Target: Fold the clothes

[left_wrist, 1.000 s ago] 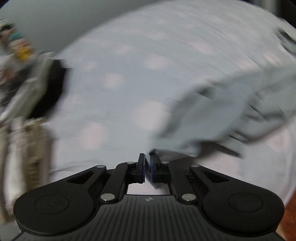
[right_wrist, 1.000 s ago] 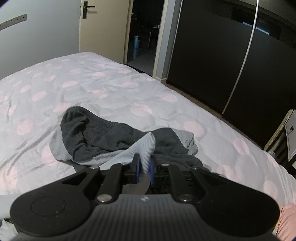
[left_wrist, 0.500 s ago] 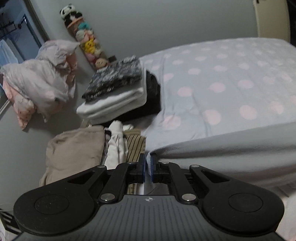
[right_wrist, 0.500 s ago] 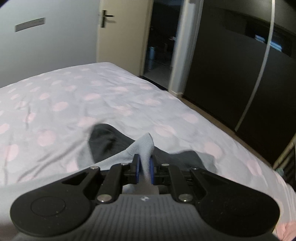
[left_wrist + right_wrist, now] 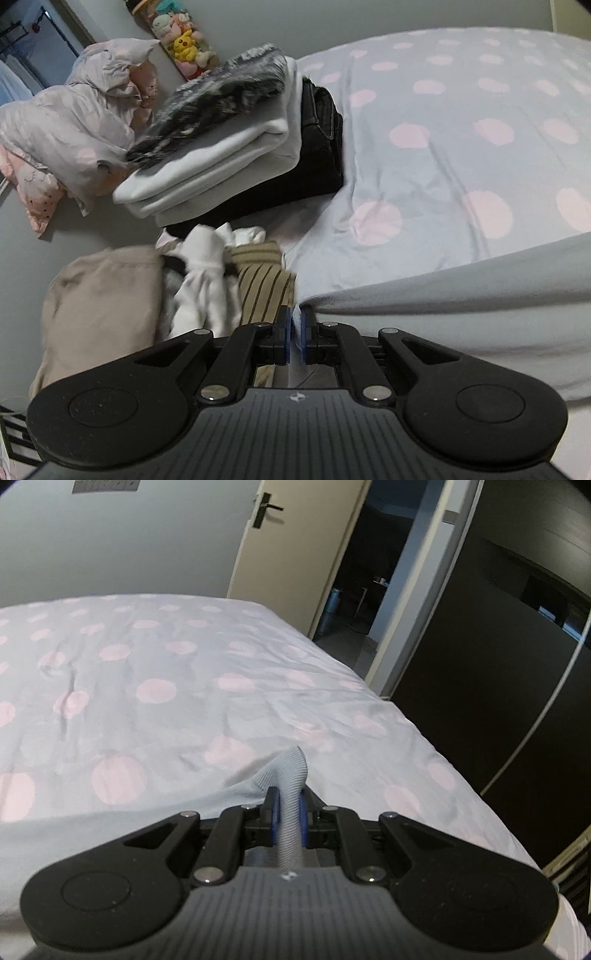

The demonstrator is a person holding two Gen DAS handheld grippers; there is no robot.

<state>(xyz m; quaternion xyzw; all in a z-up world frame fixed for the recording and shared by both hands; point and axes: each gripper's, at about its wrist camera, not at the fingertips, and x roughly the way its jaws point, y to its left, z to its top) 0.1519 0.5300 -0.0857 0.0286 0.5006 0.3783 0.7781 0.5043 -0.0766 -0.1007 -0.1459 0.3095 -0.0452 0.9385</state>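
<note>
both grippers are clenched on the same light grey garment (image 5: pixel 461 295). in my left wrist view the left gripper (image 5: pixel 294 325) pinches a thin edge of it at lower centre, and the cloth runs off taut to the right edge of the frame, lifted above the bed (image 5: pixel 443 122). in my right wrist view the right gripper (image 5: pixel 287 808) grips a ribbed cuff or hem (image 5: pixel 291 775) of the garment, which sticks up between the blue pads (image 5: pixel 272 812) at centre frame; more of the grey cloth spreads to the lower left.

bed cover is pale lilac with pink dots, slightly creased, filling the middle of both views.

left view, centre left: stack of folded clothes (image 5: pixel 236 147) sitting at the bed's edge, a mottled black-and-white piece on top, white folds under it, black fabric at the bottom. below it, lower left, a loose heap: beige garment (image 5: pixel 103 295), white pieces (image 5: pixel 207 273), a brown striped item (image 5: pixel 262 280), partly blurred. upper left, a bundle of bedding (image 5: pixel 70 125) in pale lilac and pink. plush toys (image 5: pixel 181 33) hang on the wall at top centre.

right view, upper centre: cream door (image 5: pixel 291 554) standing open, dark doorway beside it; dark wardrobe panels (image 5: pixel 498 664) on the right.
</note>
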